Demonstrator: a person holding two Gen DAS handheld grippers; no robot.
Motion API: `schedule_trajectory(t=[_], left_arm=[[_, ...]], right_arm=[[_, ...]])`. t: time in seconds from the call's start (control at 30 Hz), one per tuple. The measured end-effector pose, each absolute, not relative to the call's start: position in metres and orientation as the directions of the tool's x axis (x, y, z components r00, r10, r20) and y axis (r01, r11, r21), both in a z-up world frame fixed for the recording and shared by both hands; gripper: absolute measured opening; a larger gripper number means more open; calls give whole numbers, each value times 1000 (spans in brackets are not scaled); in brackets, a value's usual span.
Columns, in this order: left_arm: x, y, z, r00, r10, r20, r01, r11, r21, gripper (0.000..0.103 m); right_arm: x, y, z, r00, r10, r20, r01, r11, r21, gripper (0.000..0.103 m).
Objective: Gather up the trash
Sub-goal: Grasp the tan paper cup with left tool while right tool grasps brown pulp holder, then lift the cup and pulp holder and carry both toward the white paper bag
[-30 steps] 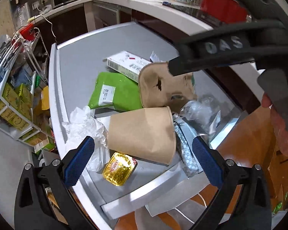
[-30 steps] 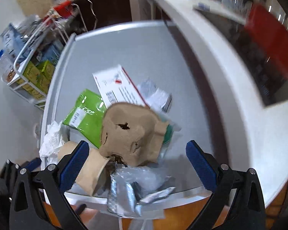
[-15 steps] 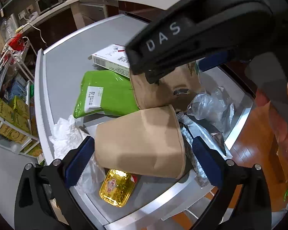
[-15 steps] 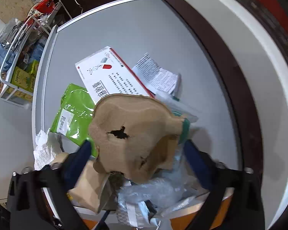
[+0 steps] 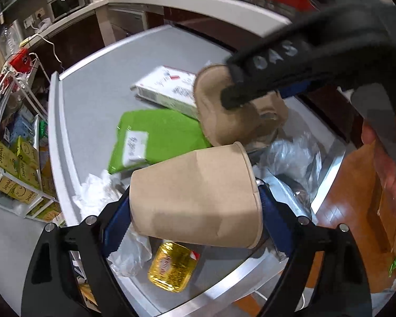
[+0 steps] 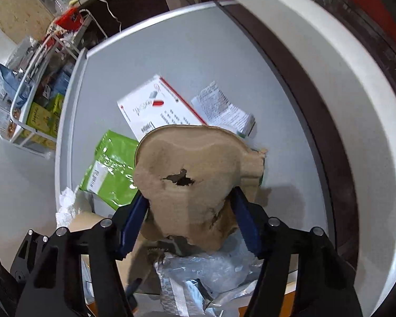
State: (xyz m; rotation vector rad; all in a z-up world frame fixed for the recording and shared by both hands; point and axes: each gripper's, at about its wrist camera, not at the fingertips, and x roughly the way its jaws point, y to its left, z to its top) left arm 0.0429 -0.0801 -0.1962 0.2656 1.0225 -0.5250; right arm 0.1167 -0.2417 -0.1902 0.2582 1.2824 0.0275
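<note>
Two grippers work the near edge of the grey table. Left gripper is closing, its blue pads touching the ends of a paper cup lying on its side, ready to lift. Right gripper is closing around a torn brown pulp lid. Only the left view shows a gold foil packet under the cup; only the right shows a printed leaflet beyond the white box and green pouch

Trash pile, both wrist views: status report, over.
Left tool closing around paper cup lying on its side. Right tool closing around torn pulp tray. Plastic bags and foil packet crowd underneath.
</note>
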Motion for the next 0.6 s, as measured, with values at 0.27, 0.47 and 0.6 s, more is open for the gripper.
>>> schedule_trajectory(t=[0.27, 0.47, 0.6], left_arm=[[60, -56, -158, 481, -342, -807, 467, 879, -95, 89], [65, -44, -124, 554, -352, -754, 421, 900, -111, 89], [61, -36, -99, 608, -350, -713, 392, 913, -114, 89]], right_arm=[[108, -258, -151, 387, 188, -903, 111, 962, 248, 63], [92, -274, -111, 466, 217, -858, 92, 952, 291, 63], [79, -277, -79, 529, 220, -820, 62, 953, 296, 63]])
